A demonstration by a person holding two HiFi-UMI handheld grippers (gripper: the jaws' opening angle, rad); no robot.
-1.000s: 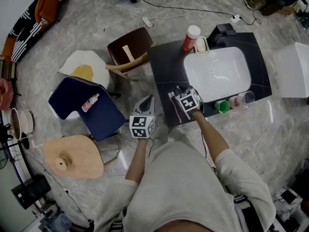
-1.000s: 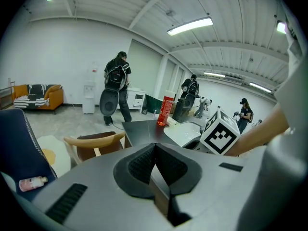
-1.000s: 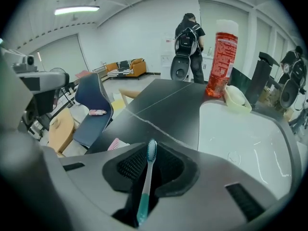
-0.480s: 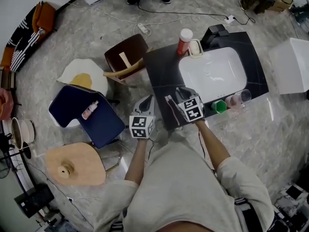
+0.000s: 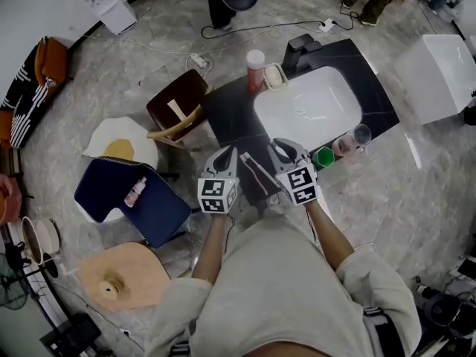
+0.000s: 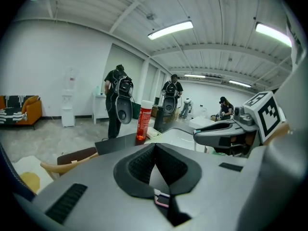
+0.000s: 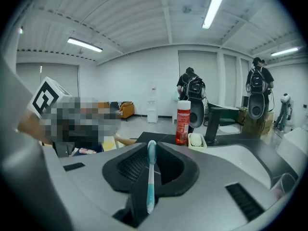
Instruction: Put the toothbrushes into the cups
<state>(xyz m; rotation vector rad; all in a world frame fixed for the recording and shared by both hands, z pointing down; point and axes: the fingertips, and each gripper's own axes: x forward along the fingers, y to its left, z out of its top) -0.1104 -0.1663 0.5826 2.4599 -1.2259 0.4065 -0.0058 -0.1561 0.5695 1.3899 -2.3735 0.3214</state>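
- Right tongs (image 7: 151,147) were clenched on teal toothbrush (image 7: 150,186); brush lay along pads, pale end at tips.
- Left tongs (image 6: 155,147) were clenched; small pink-white piece (image 6: 162,199) sat low between jaws, identity not determinable.
- Both tongs were side by side over near edge of black worktop (image 5: 230,117).
- Green cup (image 5: 323,157), pink cup (image 5: 343,146) and clear cup (image 5: 362,134) stood in row right of right tongs.
- White sink (image 5: 309,110) lay ahead of right tongs.

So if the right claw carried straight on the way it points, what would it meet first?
Probably the black countertop left of the basin, since the right claw, holding the toothbrush, tilts down. The red bottle stands beyond; depth is unclear.
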